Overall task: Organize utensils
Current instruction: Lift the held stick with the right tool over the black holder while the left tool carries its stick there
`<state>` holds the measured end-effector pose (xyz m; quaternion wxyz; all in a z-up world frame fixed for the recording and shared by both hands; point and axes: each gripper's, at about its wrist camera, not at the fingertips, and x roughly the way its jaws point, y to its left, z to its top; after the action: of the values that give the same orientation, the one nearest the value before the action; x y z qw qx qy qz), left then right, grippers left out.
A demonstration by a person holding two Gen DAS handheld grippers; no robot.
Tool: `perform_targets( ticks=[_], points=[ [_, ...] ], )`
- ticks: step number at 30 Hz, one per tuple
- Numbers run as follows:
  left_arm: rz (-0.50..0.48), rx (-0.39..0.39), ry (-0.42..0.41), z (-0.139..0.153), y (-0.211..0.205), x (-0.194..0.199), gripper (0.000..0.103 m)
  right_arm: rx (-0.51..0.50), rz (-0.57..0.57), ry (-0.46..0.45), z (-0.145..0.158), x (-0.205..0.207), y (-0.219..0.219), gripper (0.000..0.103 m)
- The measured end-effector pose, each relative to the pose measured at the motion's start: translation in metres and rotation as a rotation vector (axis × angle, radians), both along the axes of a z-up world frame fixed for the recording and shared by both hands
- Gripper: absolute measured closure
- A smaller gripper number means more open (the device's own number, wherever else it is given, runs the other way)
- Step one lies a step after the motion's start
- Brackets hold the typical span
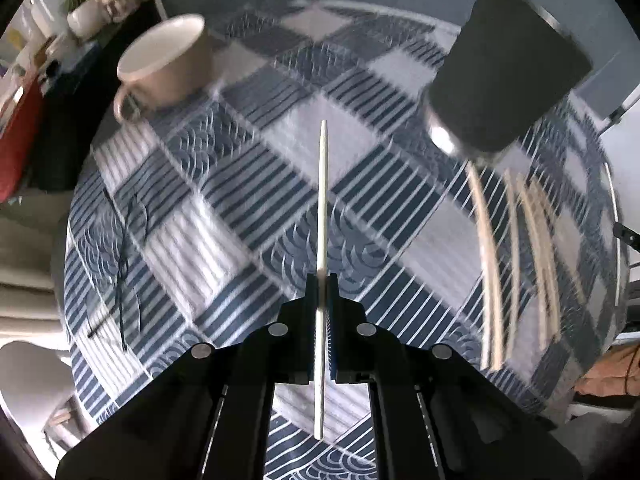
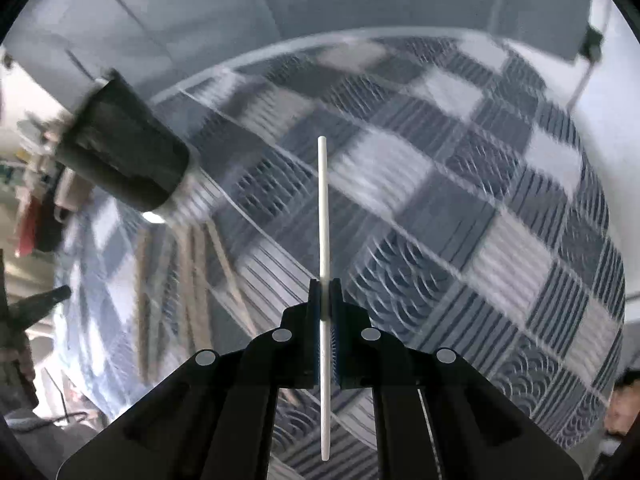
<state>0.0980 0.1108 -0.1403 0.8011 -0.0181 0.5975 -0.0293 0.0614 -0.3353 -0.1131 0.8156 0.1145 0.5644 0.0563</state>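
My left gripper (image 1: 321, 280) is shut on a white chopstick (image 1: 323, 192) that points forward above the blue patchwork tablecloth (image 1: 240, 208). My right gripper (image 2: 325, 285) is shut on another white chopstick (image 2: 323, 208), also held above the cloth. A dark cylindrical holder (image 1: 508, 68) stands at the upper right of the left wrist view and at the left of the right wrist view (image 2: 128, 152). Several pale wooden chopsticks (image 1: 516, 252) lie on the cloth below the holder; they show blurred in the right wrist view (image 2: 192, 280). A beige cup (image 1: 168, 64) stands at the far left.
The round table's edge (image 1: 612, 216) curves close on the right. A dark side cabinet with clutter (image 1: 60, 60) stands beyond the cup. A white chair (image 1: 28, 380) is at the lower left. A white wall (image 2: 180, 20) lies behind the table.
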Motion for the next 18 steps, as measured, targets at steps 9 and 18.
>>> perform_targets(
  ticks=[9, 18],
  points=[
    [-0.046, -0.032, -0.2, 0.083, -0.031, 0.052, 0.098, 0.064, 0.082, -0.188, 0.07, 0.066, 0.046, 0.099],
    [-0.114, -0.086, -0.338, 0.157, -0.063, 0.099, 0.098, 0.119, 0.166, -0.357, 0.137, 0.108, 0.089, 0.099]
  ],
)
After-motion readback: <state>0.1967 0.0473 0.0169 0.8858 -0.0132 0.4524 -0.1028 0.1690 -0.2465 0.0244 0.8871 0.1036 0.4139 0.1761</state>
